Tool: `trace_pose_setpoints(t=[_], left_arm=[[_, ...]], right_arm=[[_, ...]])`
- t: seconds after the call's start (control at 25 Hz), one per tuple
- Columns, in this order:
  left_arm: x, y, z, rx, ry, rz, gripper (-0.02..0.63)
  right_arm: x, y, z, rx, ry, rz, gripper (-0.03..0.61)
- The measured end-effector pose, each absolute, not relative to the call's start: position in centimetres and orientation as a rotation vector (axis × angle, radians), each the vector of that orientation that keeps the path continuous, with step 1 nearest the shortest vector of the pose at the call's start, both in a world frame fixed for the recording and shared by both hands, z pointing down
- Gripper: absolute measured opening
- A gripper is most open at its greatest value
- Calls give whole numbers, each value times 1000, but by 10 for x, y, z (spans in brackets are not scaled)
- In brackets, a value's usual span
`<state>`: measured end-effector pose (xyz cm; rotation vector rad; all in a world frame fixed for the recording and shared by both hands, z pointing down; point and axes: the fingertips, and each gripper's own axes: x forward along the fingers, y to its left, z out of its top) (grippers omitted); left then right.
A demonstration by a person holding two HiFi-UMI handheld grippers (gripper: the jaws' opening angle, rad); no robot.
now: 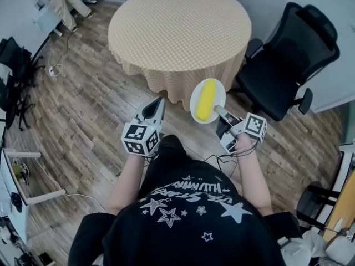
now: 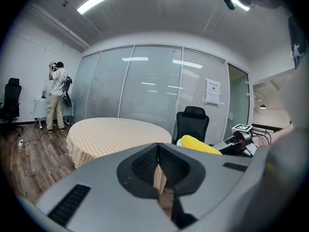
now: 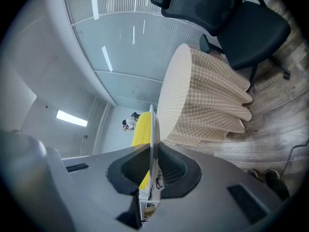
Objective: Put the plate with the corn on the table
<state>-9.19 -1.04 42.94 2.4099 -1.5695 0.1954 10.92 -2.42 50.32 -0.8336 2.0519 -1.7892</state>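
From above, the head view showed a round white plate (image 1: 222, 96) carrying a yellow cob of corn (image 1: 206, 100), held in the air over the wooden plank floor (image 1: 94, 104), just short of the near edge of the round table draped in a beige checked cloth (image 1: 178, 29). The right gripper (image 1: 218, 111) gripped the plate's rim on the side nearest the person. Only the right gripper view showed that grip plainly: the plate (image 3: 152, 129) ran edge-on between the two jaws, which were clamped against it, with the corn (image 3: 141, 129) on its left face. The left gripper (image 1: 157, 105) hung beside it. Its own view showed its jaws pressed together on nothing, and the corn (image 2: 200, 144) to the right. There the plate seemed mostly hidden behind the gripper's body. A black office chair (image 1: 288, 60) stood right of the table.
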Motion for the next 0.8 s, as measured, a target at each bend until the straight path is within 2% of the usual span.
trace_pose_setpoints(t=[0.8], left_arm=[[-126,-172,434,2462,-1482,187,6]], right_arm=[[73,-161,501,-896,2015,-1740,49]])
